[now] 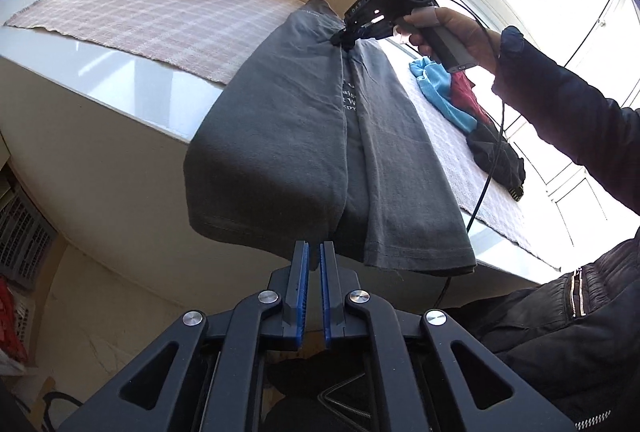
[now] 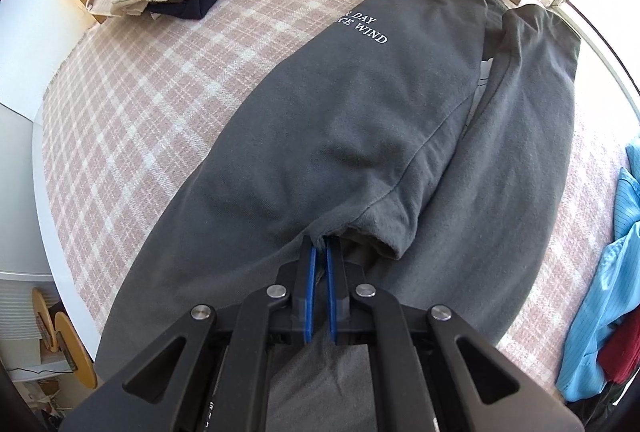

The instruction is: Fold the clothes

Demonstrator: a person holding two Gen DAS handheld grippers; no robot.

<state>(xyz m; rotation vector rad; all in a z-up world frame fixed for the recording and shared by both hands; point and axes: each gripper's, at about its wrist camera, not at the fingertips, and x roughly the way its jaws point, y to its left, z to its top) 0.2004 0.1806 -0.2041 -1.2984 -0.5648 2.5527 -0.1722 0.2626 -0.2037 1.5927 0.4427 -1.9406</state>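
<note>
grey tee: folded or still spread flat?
Partly folded. The grey T-shirt has both sides turned in lengthwise, sleeve lying on top, and its hem end hangs off the table edge.

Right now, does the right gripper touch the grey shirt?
Touching: the right wrist view shows the right gripper closed on a fold of the grey shirt.

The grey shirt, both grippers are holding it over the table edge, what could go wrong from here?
1. The left gripper pinches only a thin bit of the grey shirt's hem, so it may slip out.
2. Much of the shirt hangs past the table edge; if dropped, it could slide off.
3. The side folds lie loose and could fall open when lifted by the right gripper.
</note>
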